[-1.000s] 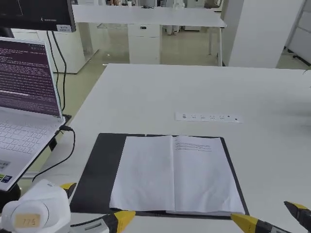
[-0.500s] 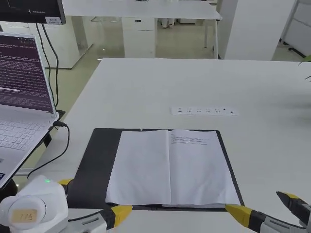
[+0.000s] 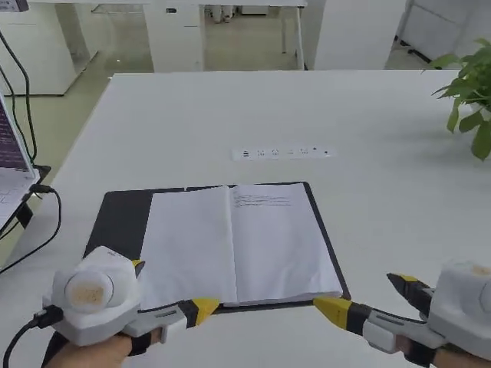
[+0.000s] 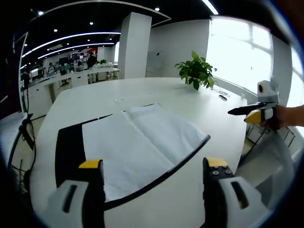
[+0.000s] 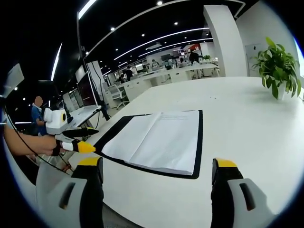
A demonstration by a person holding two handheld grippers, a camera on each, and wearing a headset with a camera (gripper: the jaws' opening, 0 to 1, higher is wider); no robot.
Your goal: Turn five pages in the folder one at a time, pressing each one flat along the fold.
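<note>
Open folder (image 3: 123, 222) lying flat on the white tabletop (image 3: 383, 130), close to its near edge. The black cover faces down and white pages (image 3: 230, 245) are spread to either side of the fold. A few lines of print run across the top of the right-hand page.

The left gripper (image 3: 170, 287) is held at the folder's near left corner, and the right gripper (image 3: 367, 294) just off its near right corner. Both pairs of yellow-tipped jaws are spread wide and hold nothing. Whether the left gripper's inner tip touches the folder's near edge cannot be told. The right gripper is clear of the folder.

A white power strip (image 3: 284, 152) lies beyond the folder's far edge, towards the middle of the tabletop. A green plant (image 3: 468, 84) stands at the right edge. A laptop (image 3: 9, 165) with a black cable (image 3: 42, 230) sits off the left edge.
</note>
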